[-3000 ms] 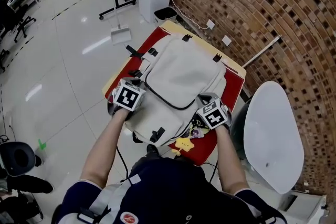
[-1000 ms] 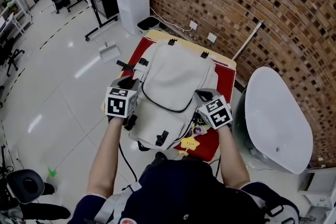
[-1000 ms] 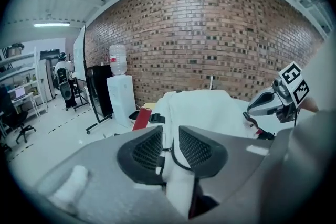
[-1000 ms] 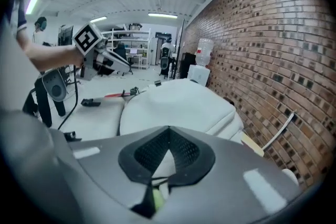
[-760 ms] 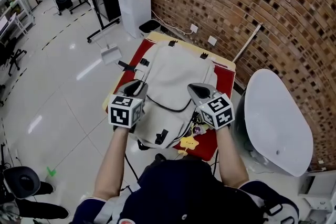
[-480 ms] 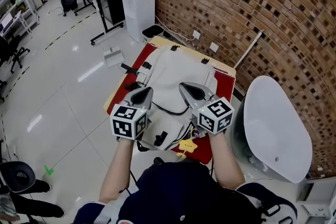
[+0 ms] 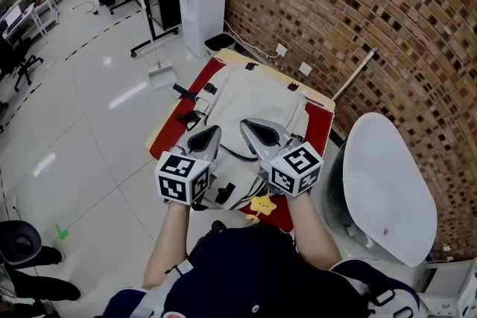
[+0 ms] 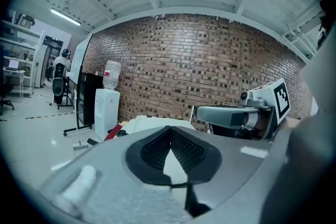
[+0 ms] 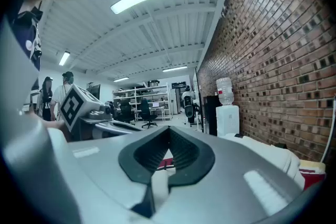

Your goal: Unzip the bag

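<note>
An off-white backpack (image 7: 257, 97) with a dark zip line lies flat on a red mat (image 7: 322, 123) on a small table. Both grippers hover above its near half, side by side and lifted off it. My left gripper (image 7: 213, 130) has its jaws shut with nothing between them, as the left gripper view (image 8: 170, 132) shows. My right gripper (image 7: 244, 123) is also shut and empty (image 9: 168, 136). Beyond the jaws, the backpack (image 8: 152, 123) shows low in the left gripper view and again in the right gripper view (image 9: 270, 157). The zip pull is hidden under the grippers.
A yellow star charm (image 7: 261, 203) hangs at the backpack's near edge. A white rounded seat (image 7: 387, 186) stands close on the right. A white water dispenser (image 7: 203, 0) and a brick wall (image 7: 358, 4) stand behind the table. A dustpan (image 7: 161, 74) lies on the floor at the left.
Both grippers rose off the backpack's sides and drew together over its near half. The left jaws went from open to shut, holding nothing.
</note>
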{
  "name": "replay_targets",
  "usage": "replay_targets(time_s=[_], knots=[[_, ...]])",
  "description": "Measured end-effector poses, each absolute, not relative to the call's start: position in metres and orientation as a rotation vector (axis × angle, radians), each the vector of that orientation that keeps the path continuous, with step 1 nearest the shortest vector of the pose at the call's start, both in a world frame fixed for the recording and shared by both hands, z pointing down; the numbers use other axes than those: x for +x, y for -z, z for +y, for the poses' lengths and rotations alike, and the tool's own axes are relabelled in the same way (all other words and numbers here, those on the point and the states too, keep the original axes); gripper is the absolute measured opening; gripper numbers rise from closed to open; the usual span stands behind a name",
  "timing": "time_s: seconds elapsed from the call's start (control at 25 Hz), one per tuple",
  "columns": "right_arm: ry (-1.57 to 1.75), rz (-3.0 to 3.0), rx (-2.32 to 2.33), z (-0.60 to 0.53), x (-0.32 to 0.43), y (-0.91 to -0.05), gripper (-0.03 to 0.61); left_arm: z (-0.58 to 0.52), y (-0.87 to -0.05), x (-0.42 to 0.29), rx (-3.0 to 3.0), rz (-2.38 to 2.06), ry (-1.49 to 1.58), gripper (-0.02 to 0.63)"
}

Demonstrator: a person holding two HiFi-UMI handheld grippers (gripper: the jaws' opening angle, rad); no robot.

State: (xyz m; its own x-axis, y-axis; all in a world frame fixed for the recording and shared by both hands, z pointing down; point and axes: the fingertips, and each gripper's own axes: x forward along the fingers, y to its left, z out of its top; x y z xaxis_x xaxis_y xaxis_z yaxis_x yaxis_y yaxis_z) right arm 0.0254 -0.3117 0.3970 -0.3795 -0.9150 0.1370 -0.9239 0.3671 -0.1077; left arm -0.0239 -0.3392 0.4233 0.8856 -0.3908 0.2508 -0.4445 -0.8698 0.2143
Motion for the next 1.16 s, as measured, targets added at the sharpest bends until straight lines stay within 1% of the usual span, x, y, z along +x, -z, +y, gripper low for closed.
replay_targets(time_s=[1.16], knots=[[-0.23,-2.572,1.675,-0.307,0.016,-0.386,0.005,-0.325,-0.419,-0.025,2.795,-0.616,-0.299,-0.002]])
